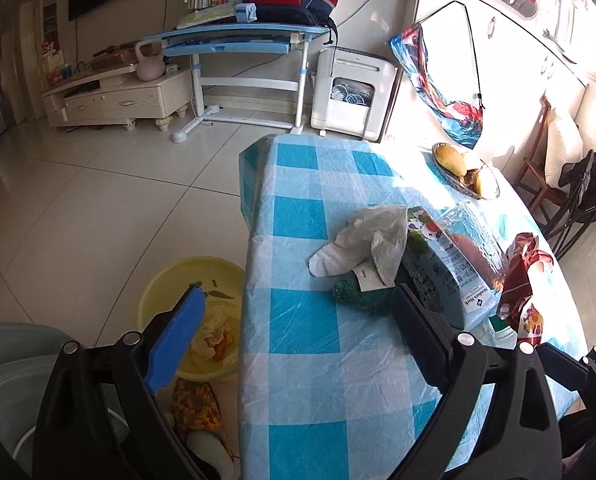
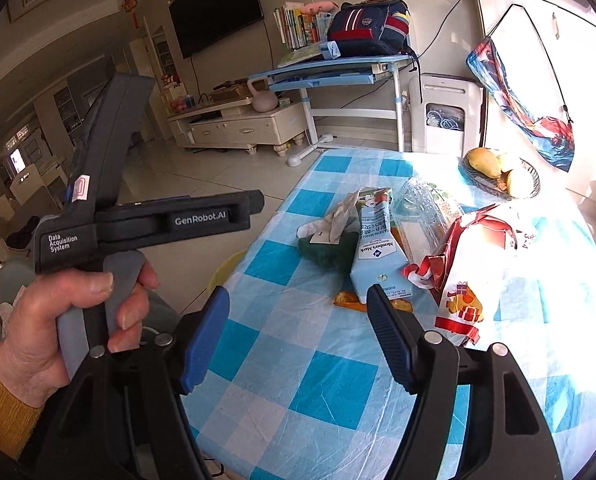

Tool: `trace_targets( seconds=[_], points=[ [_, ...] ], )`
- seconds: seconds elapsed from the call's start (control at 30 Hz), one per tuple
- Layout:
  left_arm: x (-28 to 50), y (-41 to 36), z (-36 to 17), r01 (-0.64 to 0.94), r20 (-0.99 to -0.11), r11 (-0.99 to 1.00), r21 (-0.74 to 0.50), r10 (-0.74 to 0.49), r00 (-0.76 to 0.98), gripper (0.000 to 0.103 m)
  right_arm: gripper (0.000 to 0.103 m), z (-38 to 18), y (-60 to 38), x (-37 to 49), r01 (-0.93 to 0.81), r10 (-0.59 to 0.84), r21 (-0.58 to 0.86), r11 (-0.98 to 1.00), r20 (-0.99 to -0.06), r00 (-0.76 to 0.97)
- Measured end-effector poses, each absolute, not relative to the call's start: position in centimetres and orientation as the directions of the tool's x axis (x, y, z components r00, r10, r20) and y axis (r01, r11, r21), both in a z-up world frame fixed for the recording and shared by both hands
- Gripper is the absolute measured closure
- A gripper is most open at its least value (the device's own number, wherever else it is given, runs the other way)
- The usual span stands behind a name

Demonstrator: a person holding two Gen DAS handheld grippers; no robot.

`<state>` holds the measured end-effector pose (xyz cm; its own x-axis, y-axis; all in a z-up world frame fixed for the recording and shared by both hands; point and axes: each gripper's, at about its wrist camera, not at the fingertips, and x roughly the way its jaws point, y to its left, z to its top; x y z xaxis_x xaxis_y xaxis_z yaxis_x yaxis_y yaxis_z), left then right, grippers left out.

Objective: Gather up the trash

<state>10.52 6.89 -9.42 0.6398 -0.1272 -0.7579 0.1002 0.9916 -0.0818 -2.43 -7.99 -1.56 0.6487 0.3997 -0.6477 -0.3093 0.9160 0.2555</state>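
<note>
A pile of trash lies on the blue-checked table (image 1: 298, 344): a crumpled white tissue (image 1: 372, 236), a green cloth (image 1: 360, 298), a Member's Mark carton (image 1: 450, 276), a clear plastic wrapper (image 2: 426, 204) and a red-and-white bag (image 2: 474, 264). A yellow basin (image 1: 190, 312) with scraps stands on the floor by the table's left edge. My left gripper (image 1: 294, 300) is open and empty, its right finger beside the carton, its left finger over the basin. My right gripper (image 2: 298, 308) is open and empty, above the table just short of the carton (image 2: 374, 248).
A fruit bowl (image 1: 468, 170) with mangoes sits at the table's far end. A blue desk (image 1: 242, 40), a TV cabinet (image 1: 118, 100) and a white appliance (image 1: 350, 92) stand beyond. A wooden chair (image 1: 546, 176) is right of the table. The left handheld device (image 2: 138, 220) shows in the right wrist view.
</note>
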Motion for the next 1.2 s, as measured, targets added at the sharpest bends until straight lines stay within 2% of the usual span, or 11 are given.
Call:
trace_targets(
  seconds=[0.13,0.23,0.5,0.6,0.7,1.2],
  points=[
    [10.7,5.7,-11.7,0.103,-0.794,0.986,-0.128,-0.164,0.585,0.013,0.034,-1.4,-9.3,-2.4,-0.254,0.338,0.223,0.941,-0.666,0.665],
    [10.8,4.6,-12.7,0.108,-0.803,0.991,-0.078,-0.127,0.583,0.013,0.034,-0.6,-11.1,-2.5,-0.207,0.300,0.218,0.954,-0.660,0.689],
    [10.3,0.2,-15.2,0.225,-0.838,0.974,0.008,-0.116,0.533,0.012,0.033,0.5,-15.7,-3.1,-0.103,0.243,0.253,0.962,-0.623,0.743],
    [10.4,-0.8,-15.7,0.255,-0.844,0.966,0.027,-0.115,0.524,0.012,0.032,0.6,-16.1,-3.2,-0.095,0.238,0.256,0.962,-0.616,0.751],
    [10.3,-1.6,-16.5,0.277,-0.854,0.960,0.032,-0.118,0.507,0.007,0.031,0.9,-16.4,-3.4,-0.091,0.239,0.263,0.960,-0.609,0.757],
    [12.0,-2.4,-16.6,0.279,-0.835,0.960,0.032,-0.127,0.535,0.006,0.029,0.8,-16.1,-3.4,-0.094,0.246,0.274,0.957,-0.597,0.763]
  ],
)
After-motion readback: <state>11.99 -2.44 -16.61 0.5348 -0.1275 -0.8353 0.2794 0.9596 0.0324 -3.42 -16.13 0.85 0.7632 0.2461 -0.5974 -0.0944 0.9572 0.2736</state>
